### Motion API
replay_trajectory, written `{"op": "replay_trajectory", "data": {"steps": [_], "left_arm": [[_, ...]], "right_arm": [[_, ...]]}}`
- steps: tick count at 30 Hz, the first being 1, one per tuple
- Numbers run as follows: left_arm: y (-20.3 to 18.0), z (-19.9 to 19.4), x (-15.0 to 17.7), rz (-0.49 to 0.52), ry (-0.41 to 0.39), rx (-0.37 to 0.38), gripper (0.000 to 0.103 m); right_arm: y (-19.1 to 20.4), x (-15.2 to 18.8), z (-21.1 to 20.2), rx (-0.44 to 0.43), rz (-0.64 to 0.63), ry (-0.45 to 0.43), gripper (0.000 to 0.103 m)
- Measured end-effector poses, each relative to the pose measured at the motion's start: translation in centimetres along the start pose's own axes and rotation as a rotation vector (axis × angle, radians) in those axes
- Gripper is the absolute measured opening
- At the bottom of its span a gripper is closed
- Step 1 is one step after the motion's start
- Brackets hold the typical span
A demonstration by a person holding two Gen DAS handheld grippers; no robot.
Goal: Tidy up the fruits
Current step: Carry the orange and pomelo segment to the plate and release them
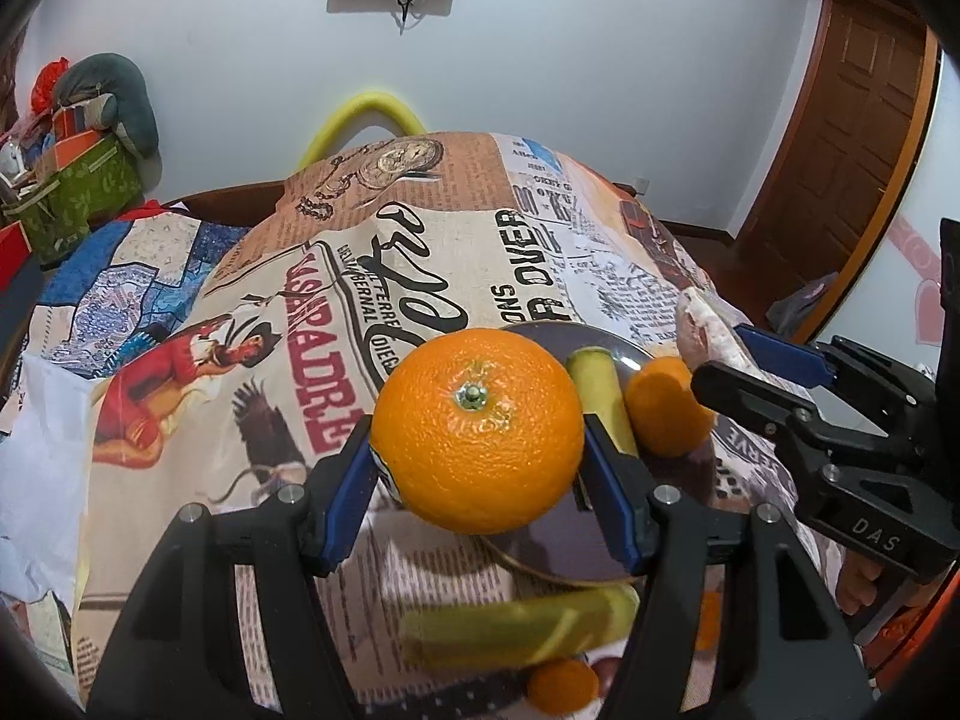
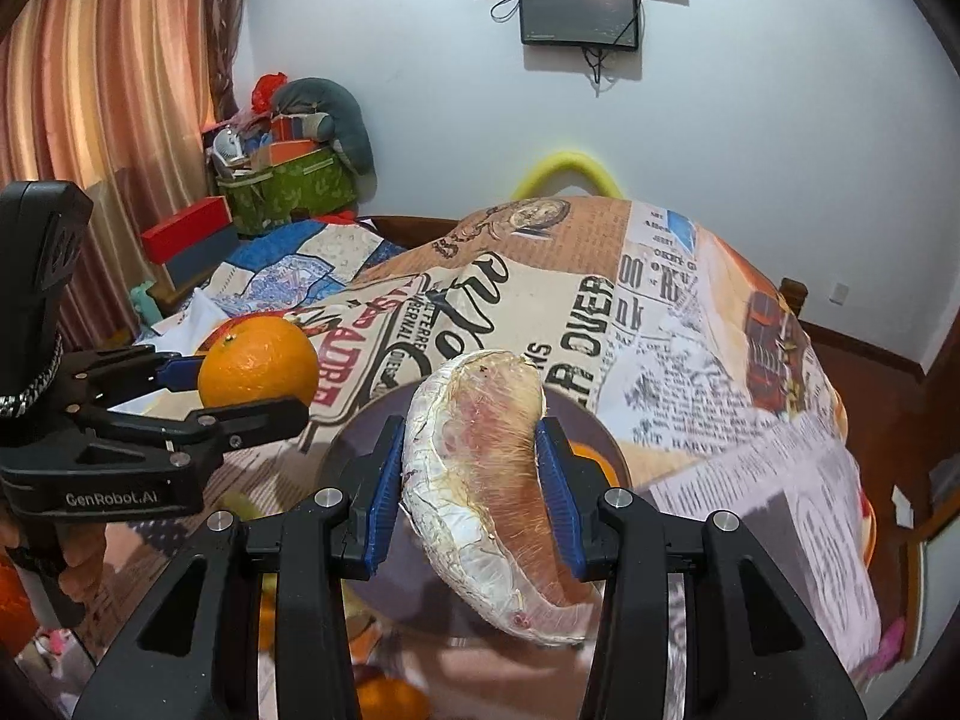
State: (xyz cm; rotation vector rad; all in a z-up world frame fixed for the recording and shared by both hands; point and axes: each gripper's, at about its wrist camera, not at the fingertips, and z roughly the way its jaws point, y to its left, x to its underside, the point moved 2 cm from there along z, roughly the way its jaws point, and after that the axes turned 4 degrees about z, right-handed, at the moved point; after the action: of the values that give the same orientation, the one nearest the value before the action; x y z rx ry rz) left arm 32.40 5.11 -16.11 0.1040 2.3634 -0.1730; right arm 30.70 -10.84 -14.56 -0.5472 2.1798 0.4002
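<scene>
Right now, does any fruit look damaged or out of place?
Nothing looks spilled. The oddity is the plastic-wrapped pomelo wedge in the right gripper: peeled and cut, unlike the whole round orange in the left gripper.

Left gripper (image 1: 477,450) blue pads clamp large round orange (image 1: 477,429), stem up, above dark round plate (image 1: 564,558); plate holds green stick, possibly cucumber (image 1: 603,396), beside small orange fruit (image 1: 666,411).
</scene>
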Motion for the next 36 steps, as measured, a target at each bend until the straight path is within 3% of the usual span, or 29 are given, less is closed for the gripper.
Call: {"op": "replay_trajectory", "data": {"steps": [17,32,36], "left_arm": [[0.8,6.4,-0.6,-0.012,0.113,0.034,0.064],[0.5,8.2,-0.3,-0.031,0.187,0.041,0.064],[-0.2,7.5,-0.1,-0.003,0.175,0.044,0.065]], "right_arm": [[-0.4,-1.6,5.2,-0.049,-0.022,0.090,0.040],[-1.9,-1.1,3.0,-0.054,0.019,0.066,0.042],[-2.2,-0.6,2.4,-0.048,0.024,0.064,0.042]]}}
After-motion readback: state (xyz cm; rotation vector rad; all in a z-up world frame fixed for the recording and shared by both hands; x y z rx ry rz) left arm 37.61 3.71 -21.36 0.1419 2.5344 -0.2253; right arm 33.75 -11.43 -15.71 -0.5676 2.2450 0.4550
